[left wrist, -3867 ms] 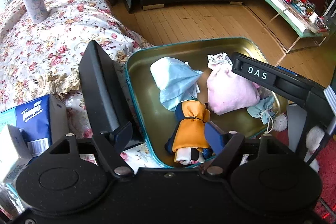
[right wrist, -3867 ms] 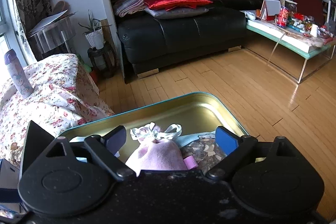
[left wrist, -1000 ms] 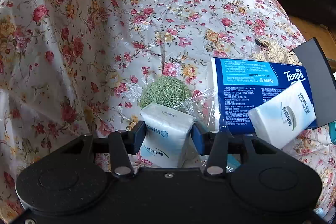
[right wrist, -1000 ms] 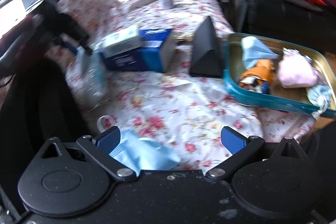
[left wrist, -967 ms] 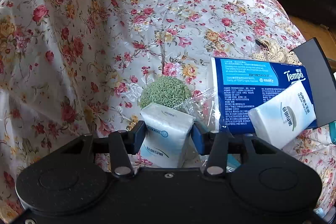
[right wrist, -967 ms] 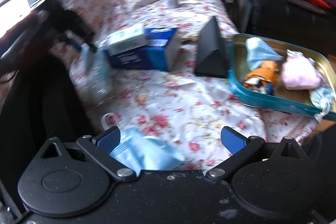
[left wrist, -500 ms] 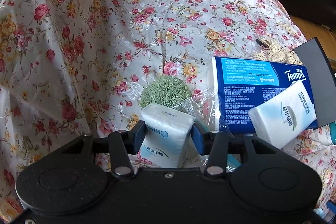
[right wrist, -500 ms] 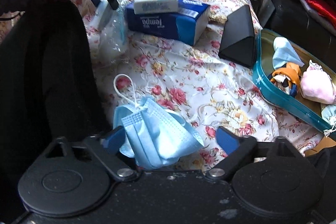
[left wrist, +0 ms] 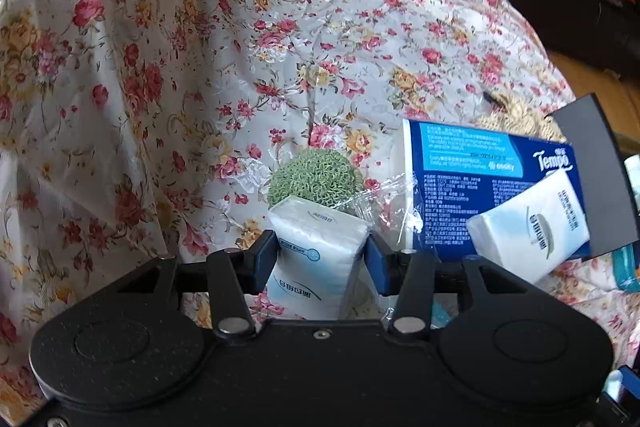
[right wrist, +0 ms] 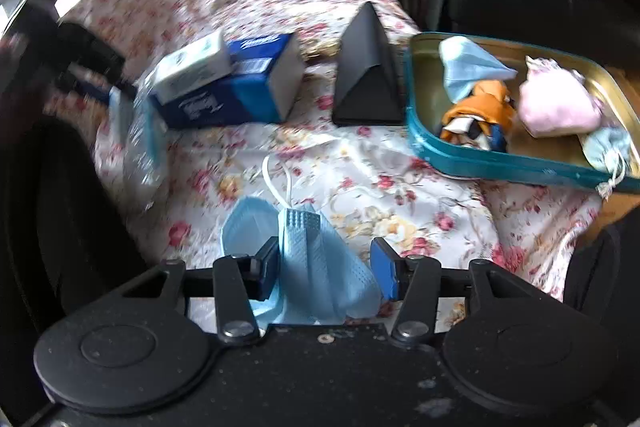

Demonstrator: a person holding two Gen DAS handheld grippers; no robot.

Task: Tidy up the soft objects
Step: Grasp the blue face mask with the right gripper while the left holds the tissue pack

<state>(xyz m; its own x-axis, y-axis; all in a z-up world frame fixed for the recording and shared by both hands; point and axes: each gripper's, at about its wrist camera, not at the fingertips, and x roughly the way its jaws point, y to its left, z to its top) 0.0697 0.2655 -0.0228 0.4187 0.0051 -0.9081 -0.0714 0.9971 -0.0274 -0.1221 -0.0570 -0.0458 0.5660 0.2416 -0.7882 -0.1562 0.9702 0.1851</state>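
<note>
Your right gripper [right wrist: 324, 269] has narrowed around the blue face mask [right wrist: 316, 263], its fingers now close against the mask's sides.

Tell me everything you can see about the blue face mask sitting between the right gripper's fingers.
The face mask is a light blue disposable one of thin, dimpled, non-woven-looking fabric, crumpled and folded into a bunched wedge. A white elastic ear loop trails from its top onto the floral cloth. It lies on that cloth between the fingers of the right gripper; the jaws look partly closed around it, but firm contact is unclear.
</note>
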